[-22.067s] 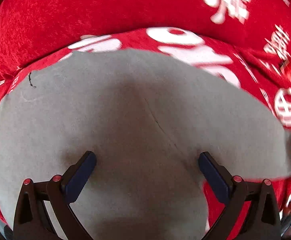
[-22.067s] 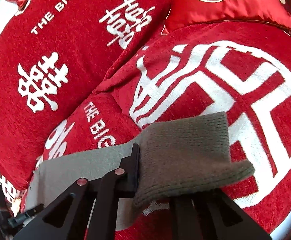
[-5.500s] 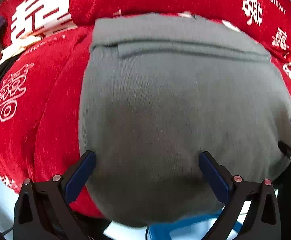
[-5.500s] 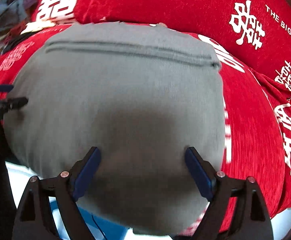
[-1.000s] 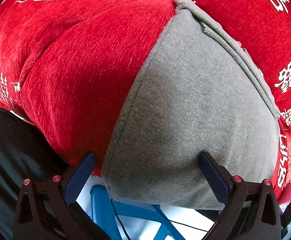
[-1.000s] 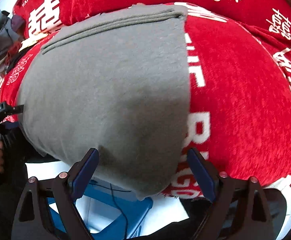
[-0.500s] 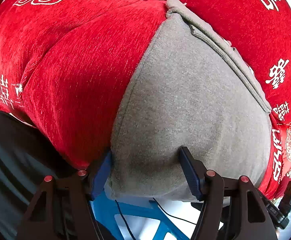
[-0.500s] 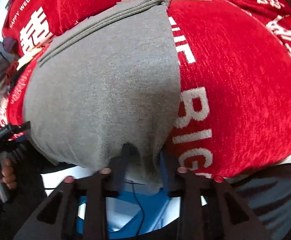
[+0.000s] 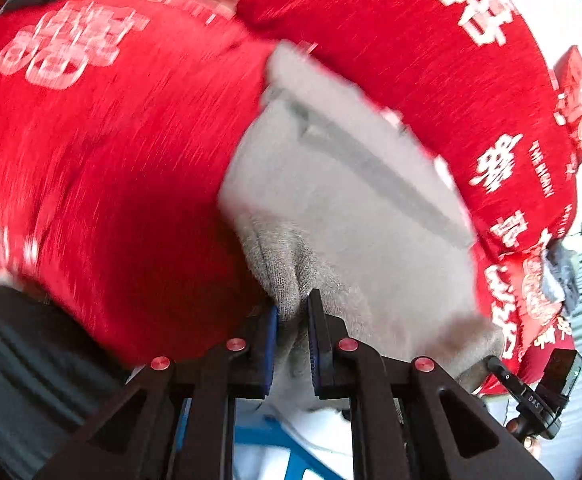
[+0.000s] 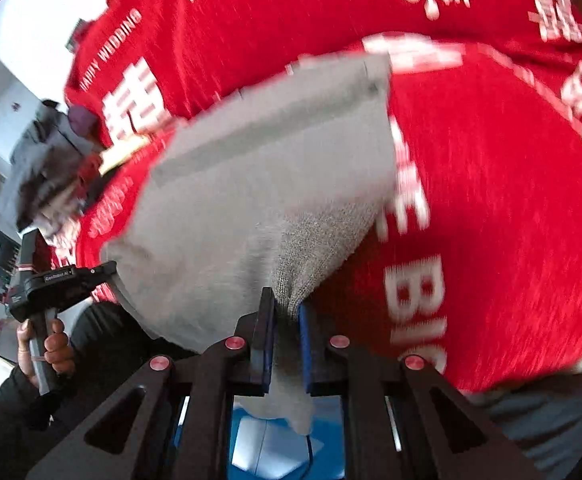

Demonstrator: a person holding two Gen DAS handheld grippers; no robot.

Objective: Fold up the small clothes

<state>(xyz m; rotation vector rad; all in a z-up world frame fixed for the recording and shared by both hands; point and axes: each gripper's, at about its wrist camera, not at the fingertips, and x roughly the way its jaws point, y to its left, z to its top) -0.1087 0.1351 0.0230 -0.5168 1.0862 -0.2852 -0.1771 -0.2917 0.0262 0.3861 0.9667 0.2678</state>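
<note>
A grey knit garment lies folded on a red sofa cover with white characters. My left gripper is shut on the garment's near left corner at the seat's front edge. In the right wrist view the same garment spreads over the seat, and my right gripper is shut on its near right corner. The left gripper shows there at the garment's left edge, held by a hand. Both views are blurred by motion.
The red backrest cushions rise behind the garment. A pile of other clothes lies at the sofa's left end. A blue stool and white floor show below the seat edge. A red pillow sits at the far right.
Both grippers, open around the garment's near corners a second ago, have shut on them. The corners are now pinched and lifted slightly, and both cameras are moving.
</note>
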